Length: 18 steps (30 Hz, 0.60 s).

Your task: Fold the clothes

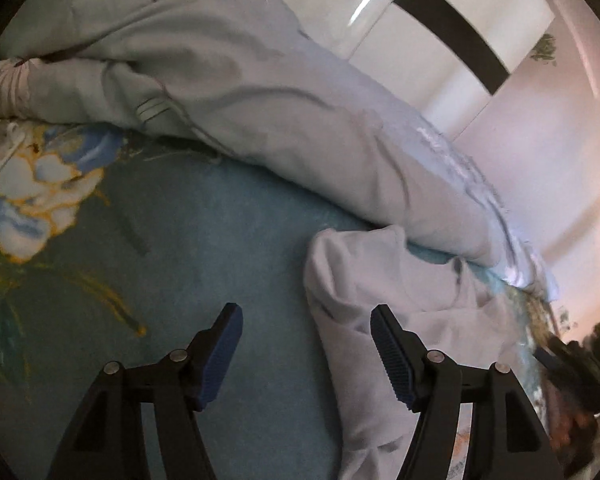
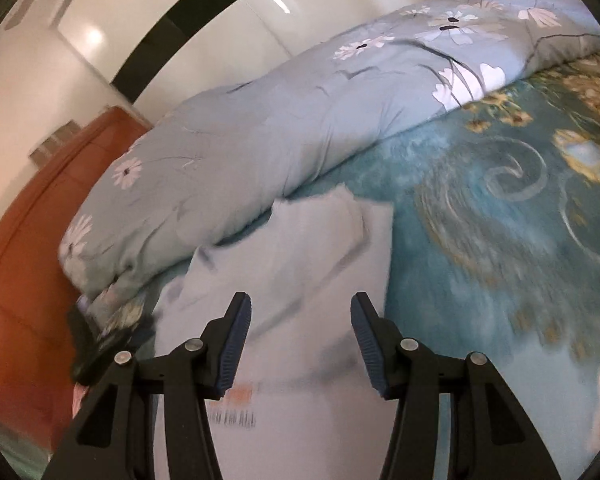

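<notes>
White shirt (image 2: 300, 248) lies at twelve o'clock of the right gripper (image 2: 301, 316), and the left gripper (image 1: 306, 328) hovers alongside, both wide open and empty, over a teal bedspread (image 1: 204, 240).

Left tongs (image 1: 306, 354) and right tongs (image 2: 301, 342), both spread wide, empty.

Dim, bluish indoor light; glare streaks on the glossy wardrobe (image 2: 228, 52); motion blur throughout; fisheye edges bend, black corners.
</notes>
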Motion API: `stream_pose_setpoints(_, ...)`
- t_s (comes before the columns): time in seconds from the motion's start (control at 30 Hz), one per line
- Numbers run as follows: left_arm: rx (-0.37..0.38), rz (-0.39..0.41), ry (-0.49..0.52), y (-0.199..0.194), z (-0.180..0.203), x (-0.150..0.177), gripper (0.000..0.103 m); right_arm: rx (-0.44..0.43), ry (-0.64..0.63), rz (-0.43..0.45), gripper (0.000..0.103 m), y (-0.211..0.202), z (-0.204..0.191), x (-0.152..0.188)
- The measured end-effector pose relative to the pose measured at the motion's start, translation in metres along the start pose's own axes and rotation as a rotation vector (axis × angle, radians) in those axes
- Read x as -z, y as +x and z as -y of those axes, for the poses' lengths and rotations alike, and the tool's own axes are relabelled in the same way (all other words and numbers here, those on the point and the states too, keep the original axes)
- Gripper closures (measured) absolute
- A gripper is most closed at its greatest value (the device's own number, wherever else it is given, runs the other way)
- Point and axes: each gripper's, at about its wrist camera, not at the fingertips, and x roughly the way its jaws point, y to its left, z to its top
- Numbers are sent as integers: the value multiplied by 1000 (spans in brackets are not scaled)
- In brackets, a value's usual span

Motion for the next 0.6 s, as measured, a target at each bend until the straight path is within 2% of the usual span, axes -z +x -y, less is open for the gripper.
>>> stream_pose_setpoints(0.13,48,-15,-6,1,2,2,33,91,33,6,50,27,9,-19)
stream_pose_setpoints(0.23,43,-33,-3,2,4,5,33,118,53,-11,50,35,15,-20)
stream_pose_setpoints(0.47,51,-71,49,6,18,13,33,98,29,-16,51,35,3,-19)
stream_pose_setpoints(0.6,55,-76,87,13,26,12,32,99,17,-32,61,43,0,-22)
